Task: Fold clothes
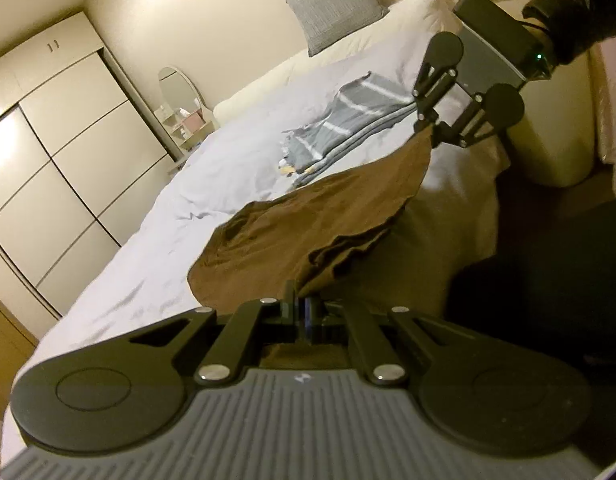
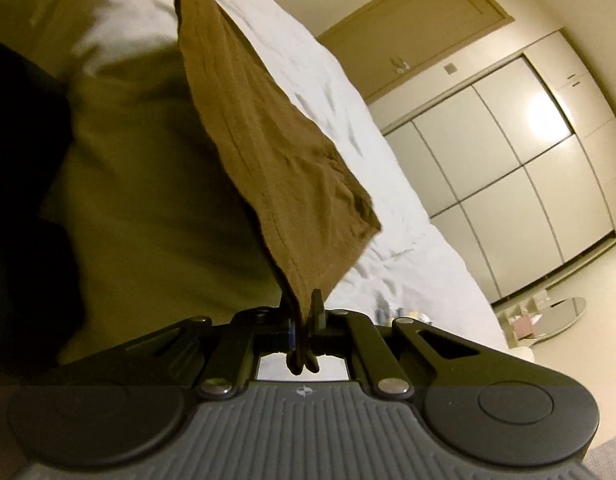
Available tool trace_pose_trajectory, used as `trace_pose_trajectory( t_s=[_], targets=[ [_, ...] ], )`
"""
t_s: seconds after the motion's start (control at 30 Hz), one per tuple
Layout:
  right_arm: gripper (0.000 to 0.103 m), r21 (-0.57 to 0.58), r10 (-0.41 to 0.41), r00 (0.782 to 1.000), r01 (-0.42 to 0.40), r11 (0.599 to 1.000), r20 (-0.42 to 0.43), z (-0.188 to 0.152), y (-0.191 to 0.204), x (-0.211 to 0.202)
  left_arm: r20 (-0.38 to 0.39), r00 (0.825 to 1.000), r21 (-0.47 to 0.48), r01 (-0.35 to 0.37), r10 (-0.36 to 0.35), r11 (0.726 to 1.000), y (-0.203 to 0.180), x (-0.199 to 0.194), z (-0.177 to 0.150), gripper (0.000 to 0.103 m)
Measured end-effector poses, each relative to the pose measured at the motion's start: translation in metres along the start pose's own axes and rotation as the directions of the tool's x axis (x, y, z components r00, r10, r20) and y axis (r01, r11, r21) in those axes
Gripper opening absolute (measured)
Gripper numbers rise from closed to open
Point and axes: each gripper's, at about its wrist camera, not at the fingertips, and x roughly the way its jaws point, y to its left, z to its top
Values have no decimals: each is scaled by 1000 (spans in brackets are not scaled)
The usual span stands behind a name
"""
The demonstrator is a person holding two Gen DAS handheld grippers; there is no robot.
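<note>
A brown garment [image 1: 308,216] hangs stretched between my two grippers over the near edge of the bed [image 1: 148,264]. In the left wrist view my left gripper [image 1: 304,308] is shut on one bunched corner of it. Farther off, my right gripper [image 1: 428,130] pinches the opposite corner. The right wrist view shows the brown garment [image 2: 276,140] running up and away from my right gripper [image 2: 304,320], whose fingers are shut on a wad of its fabric. A folded grey striped garment [image 1: 340,128] lies on the white sheet beyond.
A grey pillow [image 1: 332,4] leans at the head of the bed. A pale wardrobe [image 1: 68,140] lines the far wall, with an oval mirror [image 1: 180,88] and small items beside it. A person's dark sleeve [image 1: 568,12] holds the right gripper. A door [image 2: 420,20] shows behind.
</note>
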Motion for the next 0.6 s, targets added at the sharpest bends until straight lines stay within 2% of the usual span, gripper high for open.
trace_pose_trajectory(
  t_s=[0.23, 0.3, 0.4, 0.5, 0.6],
  targets=[
    [2, 27, 70, 997, -70, 997, -12, 17, 18, -74, 13, 999, -57, 31, -30, 998, -6, -46, 8, 1],
    [2, 13, 78, 997, -78, 997, -9, 23, 9, -85, 23, 999, -85, 34, -32, 996, 10, -43, 13, 2],
    [2, 6, 85, 996, -85, 996, 4, 32, -22, -86, 24, 999, -146, 50, -47, 988, 41, -30, 21, 2],
    [1, 74, 182, 983, -183, 980, 11, 35, -72, -66, 17, 996, -251, 87, -85, 964, 90, 9, 23, 2],
    [1, 170, 325, 946, -319, 932, -8, 37, -128, -14, 8, 992, -322, 125, -130, 938, 131, 54, 17, 2]
  ],
)
